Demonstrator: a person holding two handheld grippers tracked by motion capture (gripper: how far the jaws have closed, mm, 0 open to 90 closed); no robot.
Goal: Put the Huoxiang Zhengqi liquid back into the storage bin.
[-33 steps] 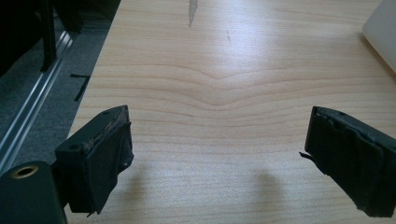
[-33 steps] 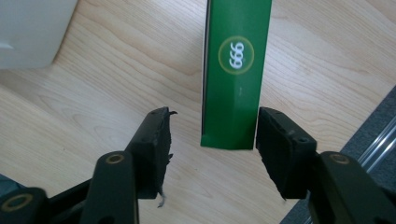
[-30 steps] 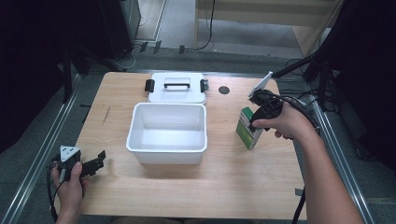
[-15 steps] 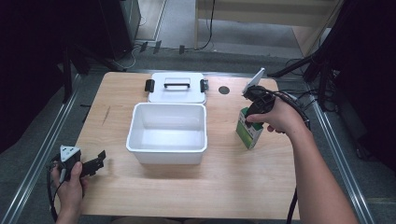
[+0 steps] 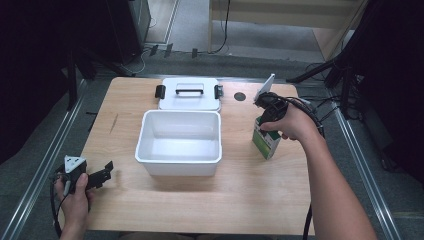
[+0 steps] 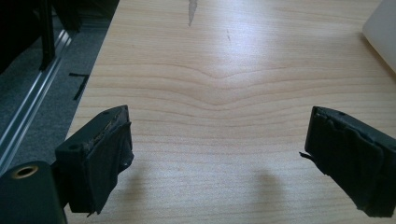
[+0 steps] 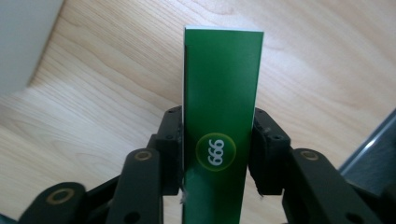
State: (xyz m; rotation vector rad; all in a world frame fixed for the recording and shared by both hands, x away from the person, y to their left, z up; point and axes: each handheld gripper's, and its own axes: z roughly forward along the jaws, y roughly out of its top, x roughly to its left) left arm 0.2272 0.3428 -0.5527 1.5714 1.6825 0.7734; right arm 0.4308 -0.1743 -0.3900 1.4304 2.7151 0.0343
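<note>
A tall green carton [image 5: 265, 144] with a white side stands upright on the wooden table [image 5: 250, 200], right of the white bin. My right gripper [image 5: 266, 116] comes down on its top from above. In the right gripper view the carton's green face with a round yellow-green "999" mark [image 7: 219, 93] sits between both pads; the jaws have just been closing and now press its two sides, so the right gripper [image 7: 217, 140] is shut on it. My left gripper [image 5: 102, 175] rests low at the table's near left corner. Its jaws stand wide open over bare wood [image 6: 219, 154].
An open white plastic bin [image 5: 180, 161] sits at the table's centre. Its white lid [image 5: 190, 100] with a black handle and black clips lies flat just behind it. A small dark round hole [image 5: 240, 96] marks the far tabletop. Metal rails run along both table sides.
The right hand has shifted slightly left and down over the green carton, and its jaws have closed onto the carton's sides. The left hand has stayed put.
</note>
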